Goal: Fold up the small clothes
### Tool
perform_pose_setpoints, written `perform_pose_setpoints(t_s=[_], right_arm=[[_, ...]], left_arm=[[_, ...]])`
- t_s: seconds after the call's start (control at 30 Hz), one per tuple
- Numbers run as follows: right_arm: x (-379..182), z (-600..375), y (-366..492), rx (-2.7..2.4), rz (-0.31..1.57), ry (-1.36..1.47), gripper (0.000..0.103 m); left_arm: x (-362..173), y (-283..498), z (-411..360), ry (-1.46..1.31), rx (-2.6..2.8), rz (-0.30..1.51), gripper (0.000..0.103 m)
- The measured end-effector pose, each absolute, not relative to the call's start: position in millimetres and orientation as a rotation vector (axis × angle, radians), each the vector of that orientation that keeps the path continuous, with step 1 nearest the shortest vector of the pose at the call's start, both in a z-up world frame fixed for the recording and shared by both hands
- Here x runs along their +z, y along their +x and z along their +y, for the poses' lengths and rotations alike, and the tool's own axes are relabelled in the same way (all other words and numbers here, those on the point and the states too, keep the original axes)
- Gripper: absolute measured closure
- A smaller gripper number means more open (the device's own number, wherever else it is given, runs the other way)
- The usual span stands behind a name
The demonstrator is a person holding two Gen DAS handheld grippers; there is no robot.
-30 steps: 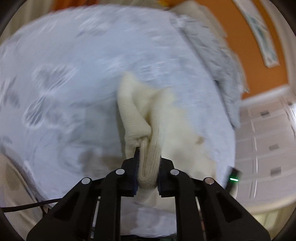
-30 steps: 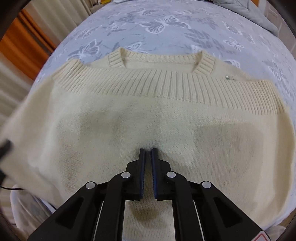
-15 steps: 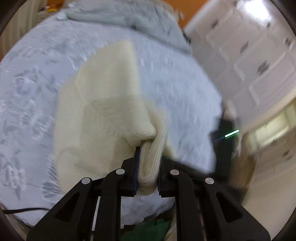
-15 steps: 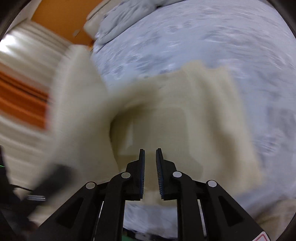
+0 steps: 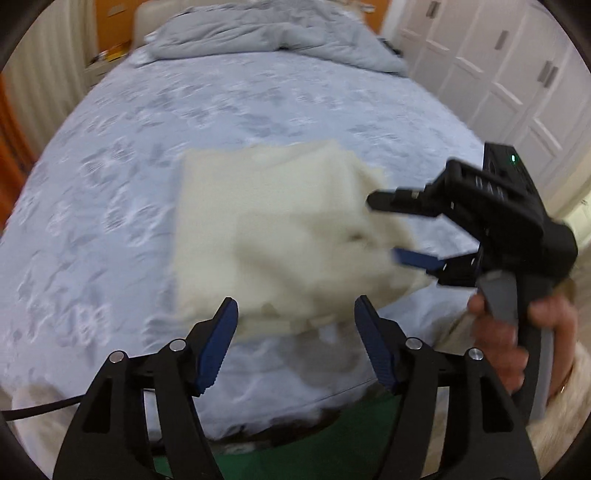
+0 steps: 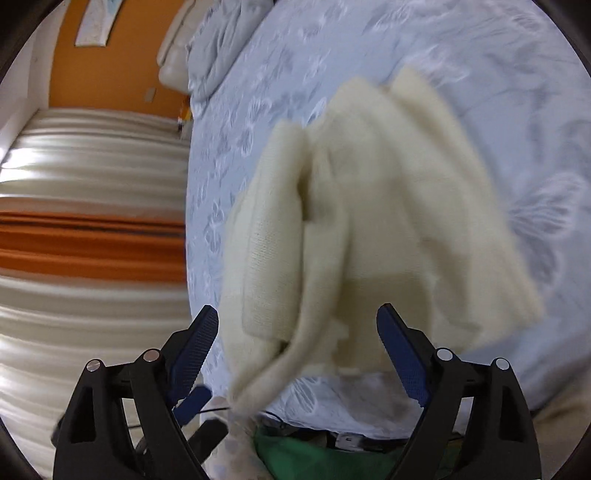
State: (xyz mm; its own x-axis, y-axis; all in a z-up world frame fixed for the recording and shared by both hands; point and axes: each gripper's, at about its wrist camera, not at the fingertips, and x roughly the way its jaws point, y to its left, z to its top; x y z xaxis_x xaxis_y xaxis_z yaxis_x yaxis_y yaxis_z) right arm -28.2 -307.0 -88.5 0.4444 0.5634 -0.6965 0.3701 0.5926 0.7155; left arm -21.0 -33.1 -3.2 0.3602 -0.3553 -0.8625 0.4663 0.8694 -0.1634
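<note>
A cream sweater (image 5: 280, 229) is seen lying folded on the bed (image 5: 110, 206), near its front edge, with both grippers spread open and nothing held

The left gripper (image 5: 295, 314) is held just in front of the sweater's near edge, its blue-padded fingers (image 5: 216, 343) set wide apart and clear of the cloth. The right gripper (image 5: 388, 229), gripped by a hand (image 5: 506, 332), is seen from the left wrist view at the sweater's right side, its two fingers likewise parted. In the right wrist view the right gripper (image 6: 297, 325) is opened over a hanging fold of the sweater (image 6: 369, 221); contact cannot be told because of blur. A rumpled grey blanket (image 5: 266, 33) is heaped at the far end of the bed
</note>
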Motion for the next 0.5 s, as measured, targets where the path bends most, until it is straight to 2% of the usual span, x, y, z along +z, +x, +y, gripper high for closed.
perform_pose_setpoints(t_s=[0.07,0.1,0.13,0.17,0.27,0.33,0.43,0.5], right_arm=[[-102,-294,-12,0.123,1.227,0.948,0.018],[-106,-287,-4,0.132,1.244,0.94,0.023],[-104,-282,1,0.148,1.243,0.927,0.054],[-96,-273,9,0.183,1.233,0.894,0.07],[-44,-249,26,0.199,1.157,0.676,0.077],[-9,-239,34,0.268,1.101,0.633,0.08],[46,-223,42,0.332,1.026,0.549,0.08],[72,-225,41,0.367,0.983,0.533,0.08]], left_arm=[[-8,-18,-18,0.101,-0.479,1.102,0.039],[-9,-19,-12,0.09,-0.461,1.111,0.039],[-10,-18,-5,0.073,-0.445,1.123,0.039],[-10,-16,1,0.06,-0.43,1.13,0.039],[-8,-18,8,0.055,-0.419,1.126,0.039],[-11,-20,6,0.071,-0.425,1.125,0.037],[-20,-20,-5,0.106,-0.437,1.125,0.031],[-27,-17,-14,0.127,-0.436,1.099,0.031]])
